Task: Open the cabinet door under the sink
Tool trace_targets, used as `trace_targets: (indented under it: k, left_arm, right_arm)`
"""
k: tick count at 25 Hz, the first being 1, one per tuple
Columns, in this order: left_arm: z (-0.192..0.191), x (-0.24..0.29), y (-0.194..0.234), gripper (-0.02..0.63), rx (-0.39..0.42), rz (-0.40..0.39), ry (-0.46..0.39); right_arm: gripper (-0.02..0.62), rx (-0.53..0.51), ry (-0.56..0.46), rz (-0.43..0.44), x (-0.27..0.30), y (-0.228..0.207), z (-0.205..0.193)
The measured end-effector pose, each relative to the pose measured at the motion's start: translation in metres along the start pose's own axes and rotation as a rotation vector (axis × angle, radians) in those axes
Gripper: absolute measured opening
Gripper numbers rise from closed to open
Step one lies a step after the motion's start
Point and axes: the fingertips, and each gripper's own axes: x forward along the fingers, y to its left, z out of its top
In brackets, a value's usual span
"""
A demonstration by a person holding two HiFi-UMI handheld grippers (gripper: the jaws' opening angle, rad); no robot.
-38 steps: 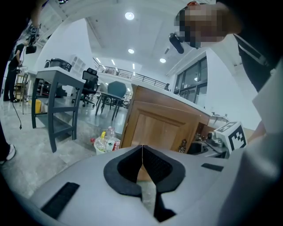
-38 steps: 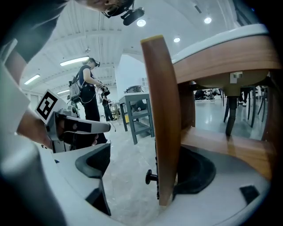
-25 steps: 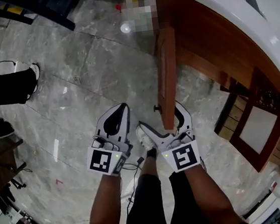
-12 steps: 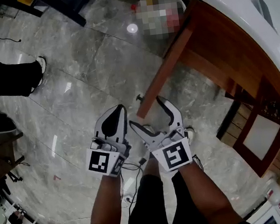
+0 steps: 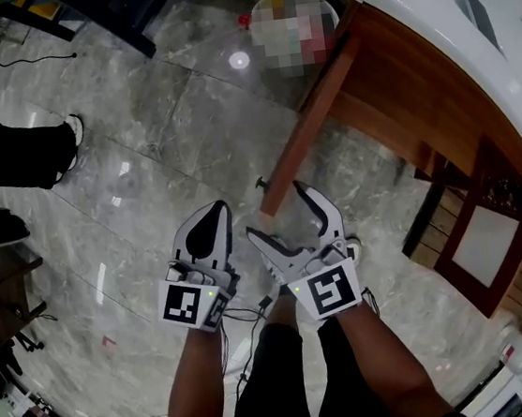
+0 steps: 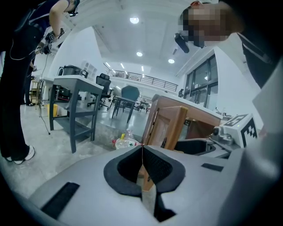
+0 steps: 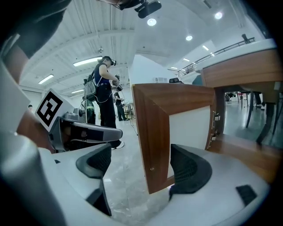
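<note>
- Head view is showing the cabinet door (image 5: 311,116) standing swung well out from the wooden cabinet (image 5: 416,89) under the white sink (image 5: 415,4). Its free edge is reaching out over the marble floor (image 5: 156,121) towards the person.
- The right gripper (image 5: 278,212) is hovering at that free edge with its tongs spread apart. In the right gripper view the door's edge is standing between them. The outer pad is sitting just beside the pale inner panel, possibly touching it, though I cannot be sure from this angle. The other pad is hanging clear of the wood.
- The left gripper (image 5: 214,210) is waiting just beside it, its tongs pressed together with nothing between them, taking no part in the door.
- To my eye the opening is looking mostly done, with perhaps a little more swing to go.
- What is worrying me is that nothing is clamping the door. If the person is pulling sideways on one pad alone, the edge could be slipping out of the gap and the door drifting back.
- The small knob (image 5: 260,185) is sticking out from the door's outer face near the tongs. A careless sweep could be catching a pad on it.
- Pushing too far risks straining the hinges.
</note>
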Motion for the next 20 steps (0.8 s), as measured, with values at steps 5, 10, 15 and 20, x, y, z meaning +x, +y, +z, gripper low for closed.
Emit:
trace_targets:
  k: [5,10,15,20]
  left_arm:
    - [0.006,-0.012,-0.009,0.025,0.033,-0.029,-0.004]
    - [0.017,-0.025,-0.031,0.025,0.058,-0.039,-0.012]
    - [0.020,-0.049,-0.080,0.025,0.053,-0.039,-0.024]
    - [0.052,-0.066,-0.139,0.025,0.054,-0.106,-0.065]
  right_arm:
    - [0.430,0.001,-0.022,-0.073,-0.031,-0.007,0.006]
    - [0.428,0.007,-0.055,-0.145,-0.076,-0.017,0.018]
    - [0.428,0.057,-0.077,-0.204,-0.139,-0.018,0.025]
    - [0.425,0.060,-0.138,-0.283,-0.199,-0.027,0.065]
